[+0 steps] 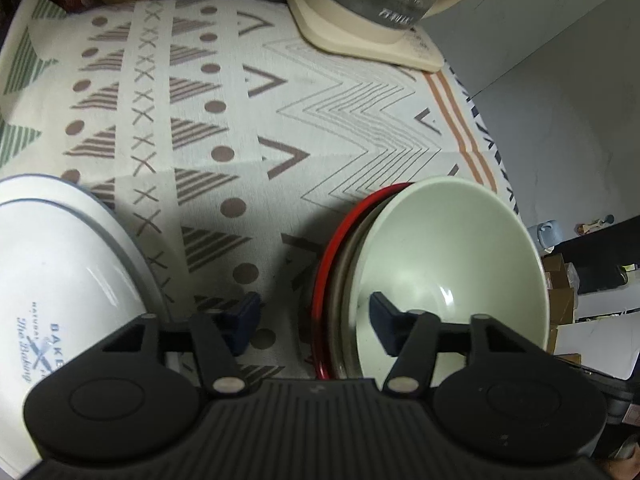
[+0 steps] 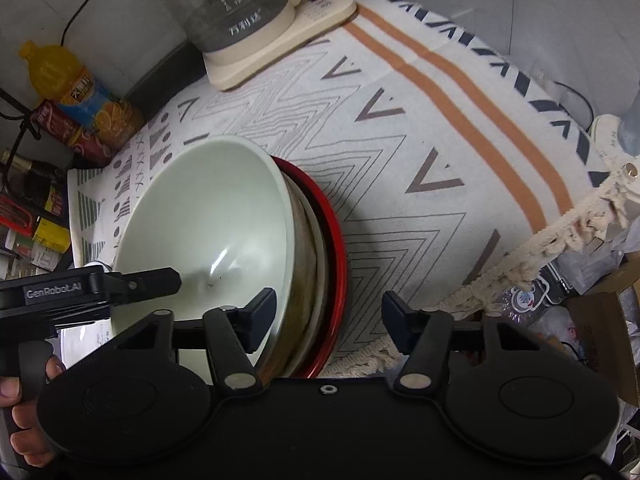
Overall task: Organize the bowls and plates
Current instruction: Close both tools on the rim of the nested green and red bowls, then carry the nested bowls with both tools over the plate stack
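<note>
I have two grippers, and both sets of jaws are spread wide with nothing in them. My left gripper (image 1: 314, 322) has one finger inside the green bowl (image 1: 448, 264) and one outside, so the bowl's near edge sits between my jaws, ready for a pinch. The green bowl sits on a brownish dish, I think, though I only see its edge, and that sits on the red plate (image 1: 326, 280). They are stacked so they take less room on the counter (image 1: 240, 120). A white bowl (image 1: 60, 276) waits at nine o'clock from the stack. My right gripper (image 2: 328, 318) hangs over the stack's right edge. The kettle (image 2: 240, 12) stands far off at twelve o'clock.
</note>
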The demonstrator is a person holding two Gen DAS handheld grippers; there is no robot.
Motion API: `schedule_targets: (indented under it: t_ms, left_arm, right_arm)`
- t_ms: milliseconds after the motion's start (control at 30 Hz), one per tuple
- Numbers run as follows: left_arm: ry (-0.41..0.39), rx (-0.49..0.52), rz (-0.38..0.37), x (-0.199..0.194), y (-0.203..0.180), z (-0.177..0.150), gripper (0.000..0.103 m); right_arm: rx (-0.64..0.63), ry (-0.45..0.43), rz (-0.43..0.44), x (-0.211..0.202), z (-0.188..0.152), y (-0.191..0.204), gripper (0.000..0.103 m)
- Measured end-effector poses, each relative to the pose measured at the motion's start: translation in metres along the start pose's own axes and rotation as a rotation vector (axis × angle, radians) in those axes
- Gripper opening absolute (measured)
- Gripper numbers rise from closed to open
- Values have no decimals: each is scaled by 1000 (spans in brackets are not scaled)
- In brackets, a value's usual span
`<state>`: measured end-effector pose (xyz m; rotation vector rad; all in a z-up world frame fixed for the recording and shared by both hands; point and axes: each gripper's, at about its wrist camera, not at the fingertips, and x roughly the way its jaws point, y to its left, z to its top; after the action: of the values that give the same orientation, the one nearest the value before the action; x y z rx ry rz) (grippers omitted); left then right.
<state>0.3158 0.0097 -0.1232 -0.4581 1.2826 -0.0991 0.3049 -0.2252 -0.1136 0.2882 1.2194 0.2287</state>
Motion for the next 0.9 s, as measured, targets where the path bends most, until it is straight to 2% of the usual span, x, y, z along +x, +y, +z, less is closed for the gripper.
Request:
schedule_targets:
  t_ms: [167, 233, 567, 900]
  left_arm:
    - [36, -17, -12, 13, 0, -1, 35]
    - [43, -27, -25, 17, 0, -1, 33]
    - [24, -4, -25, 15, -2, -2, 32]
    - [-39, -22, -34, -13, 8, -2, 32]
  right_arm:
    - [-16, 35, 15, 11, 1, 0, 40]
    - [-15, 46, 19, 14, 1, -1, 34]
    - [-4, 49, 37, 15, 1, -3, 32]
    - [-23, 10, 69, 4, 0, 14, 32]
